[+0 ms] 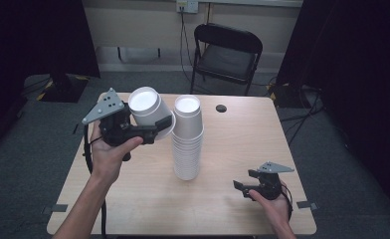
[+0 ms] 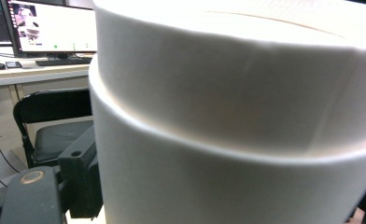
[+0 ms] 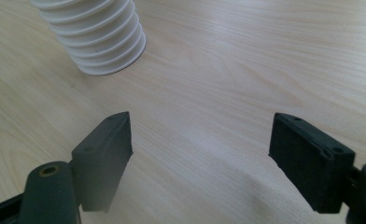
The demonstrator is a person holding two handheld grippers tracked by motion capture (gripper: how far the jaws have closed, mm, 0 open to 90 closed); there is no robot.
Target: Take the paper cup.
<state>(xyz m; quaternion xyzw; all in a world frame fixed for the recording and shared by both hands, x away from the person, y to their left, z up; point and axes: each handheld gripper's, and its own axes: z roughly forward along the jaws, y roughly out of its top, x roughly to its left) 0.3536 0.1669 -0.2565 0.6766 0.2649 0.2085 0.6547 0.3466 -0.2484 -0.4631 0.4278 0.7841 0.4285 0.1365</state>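
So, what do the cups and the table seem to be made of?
Cups: probably paper or foam, matte white; rolled rims show as ridges down the stack. The left hand-held gripper holds one. Table: pale wood-grain top, likely laminate, with a soft sheen.

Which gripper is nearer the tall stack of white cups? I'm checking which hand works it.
Left. The left gripper holds a white cup right beside the stack of white cups; the right gripper rests open on the table, well apart from it.
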